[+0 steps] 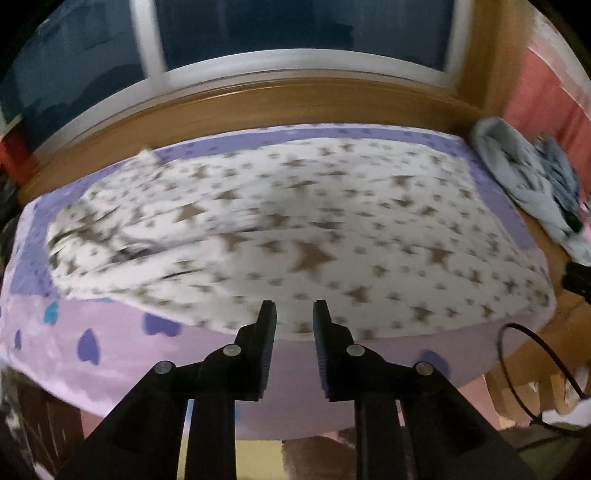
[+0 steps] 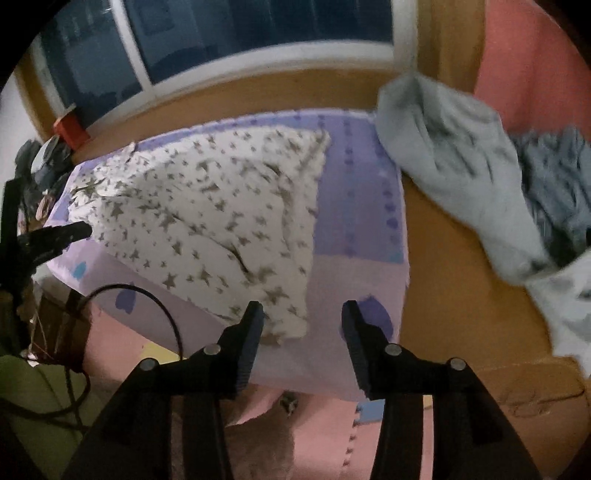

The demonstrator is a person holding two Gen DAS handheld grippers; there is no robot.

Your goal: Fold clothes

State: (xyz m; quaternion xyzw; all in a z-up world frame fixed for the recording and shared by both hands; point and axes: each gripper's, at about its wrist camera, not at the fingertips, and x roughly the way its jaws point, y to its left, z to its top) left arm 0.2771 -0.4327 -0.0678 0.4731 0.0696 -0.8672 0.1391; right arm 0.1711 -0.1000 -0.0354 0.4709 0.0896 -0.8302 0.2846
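- A dark window [image 1: 295,33] w/ a white frame sits behind a wood ledge. In front is a bench [image 2: 436,266], and a purple mat w/ hearts [image 1: 110,332] covers part of it.
- The star cloth [image 1: 295,229], white w/ brown stars, lies spread on the mat. It looks mostly flat, but its left end is bunched and wrinkly.
- Its long way runs left to right in the left view. The bunched end points left, toward a red box [image 2: 70,127] seen in the right view.
- The left gripper [image 1: 294,314] is open, nothing in it, and hangs just at the near edge of the cloth.
- The right gripper [image 2: 303,314] is open wider, also holding nothing, near the cloth's near right corner.
- A gray cloth pile [image 2: 454,155] and a darker blue one [image 2: 554,184] sit to the right on the bench.
- Can't tell if the star cloth is spread out for a fold or has one in it; it fits both.
- What could go wrong: a pinch might grab the mat too, since both are thin. Then the mat would lift w/ the cloth.
- The bunched left end could make any fold crooked.
- A black cable [image 2: 147,295] loops near the bench's left front and could snag.
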